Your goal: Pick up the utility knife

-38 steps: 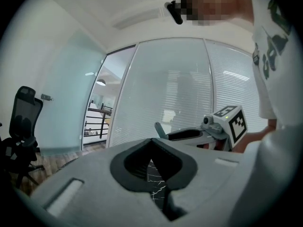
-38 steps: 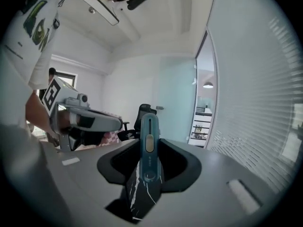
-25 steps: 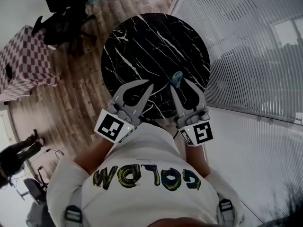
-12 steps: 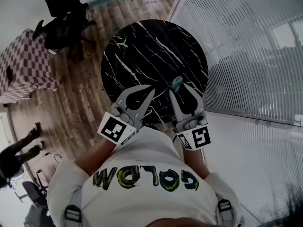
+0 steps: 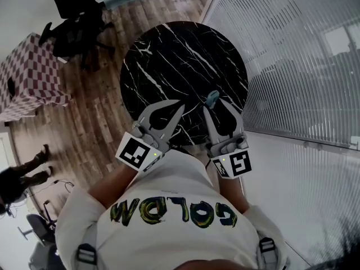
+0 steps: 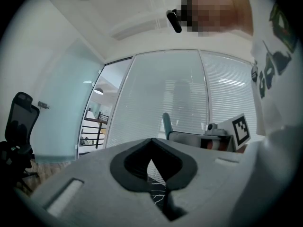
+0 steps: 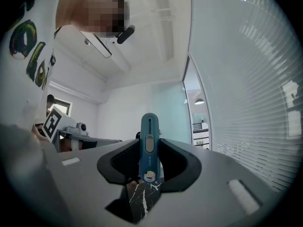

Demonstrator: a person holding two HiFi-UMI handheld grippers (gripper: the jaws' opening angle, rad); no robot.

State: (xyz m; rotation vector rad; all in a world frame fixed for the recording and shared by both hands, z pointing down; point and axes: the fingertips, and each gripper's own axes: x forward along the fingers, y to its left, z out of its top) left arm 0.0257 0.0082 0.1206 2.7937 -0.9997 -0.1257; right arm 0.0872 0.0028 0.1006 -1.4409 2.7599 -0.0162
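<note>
A teal utility knife (image 7: 148, 143) with a grey slider stands upright between the jaws of my right gripper (image 7: 149, 167), which is shut on it. In the head view the same knife (image 5: 211, 98) pokes out past the tips of the right gripper (image 5: 215, 107), held above the near right part of the round black marble table (image 5: 169, 55). My left gripper (image 5: 176, 110) hovers beside it over the table's near edge, its jaws closed together with nothing between them. In the left gripper view the left gripper (image 6: 152, 161) shows its dark pads meeting.
A glass wall with white blinds (image 5: 304, 55) runs along the right. A checkered table (image 5: 25, 72) and a black office chair (image 5: 76, 21) stand at the left on the wooden floor. A person's legs (image 5: 22, 179) show at the far left.
Both grippers and the knife have stayed almost where they were; the head view shifted slightly. The person at the far left has stepped a little.
</note>
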